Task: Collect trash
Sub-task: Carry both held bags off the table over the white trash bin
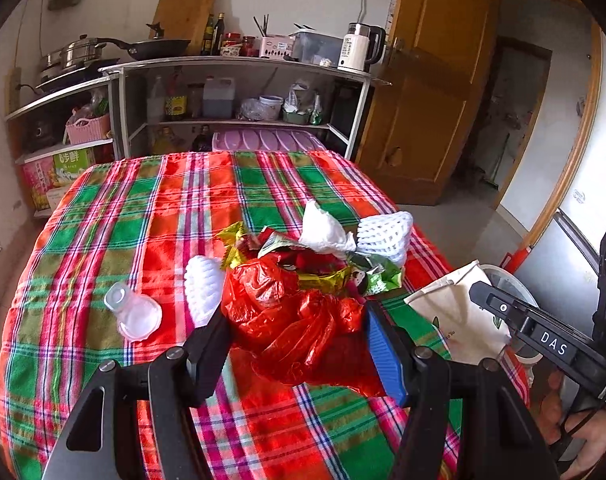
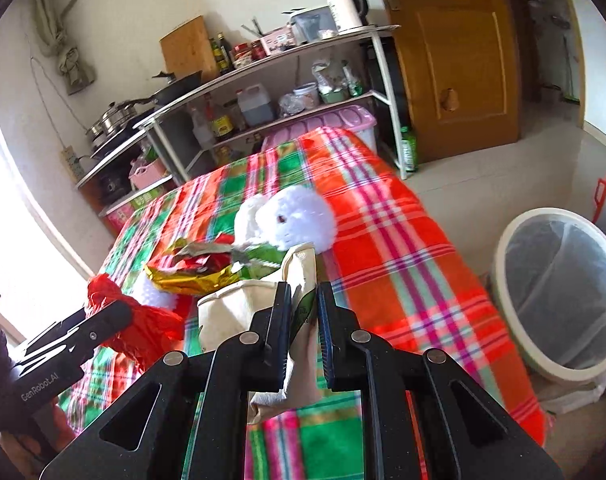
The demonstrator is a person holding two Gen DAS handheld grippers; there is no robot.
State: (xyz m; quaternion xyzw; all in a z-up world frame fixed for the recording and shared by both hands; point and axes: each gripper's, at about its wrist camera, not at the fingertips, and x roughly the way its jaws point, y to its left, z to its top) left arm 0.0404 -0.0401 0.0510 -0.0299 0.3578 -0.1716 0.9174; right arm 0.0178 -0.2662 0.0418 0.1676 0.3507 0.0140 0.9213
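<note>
My left gripper [image 1: 297, 316] is shut on a crumpled red plastic bag [image 1: 287, 320], which fills the gap between its fingers just above the plaid tablecloth [image 1: 151, 216]. My right gripper [image 2: 304, 290] is shut on a cream paper packet [image 2: 239, 312] with green print, held upright over the table's near edge. Behind the red bag lies a heap of trash: gold and green foil wrappers [image 1: 331, 276], a white tissue [image 1: 323, 228] and a white foam net [image 1: 385, 236]. Another foam net [image 1: 203, 288] and a clear plastic cup [image 1: 133, 310] on its side lie to the left.
A white round bin [image 2: 559, 292] with a translucent liner stands on the floor right of the table. Metal shelves [image 1: 239, 68] with pots, bottles and a kettle line the far wall. A wooden door [image 1: 431, 92] stands open at the back right.
</note>
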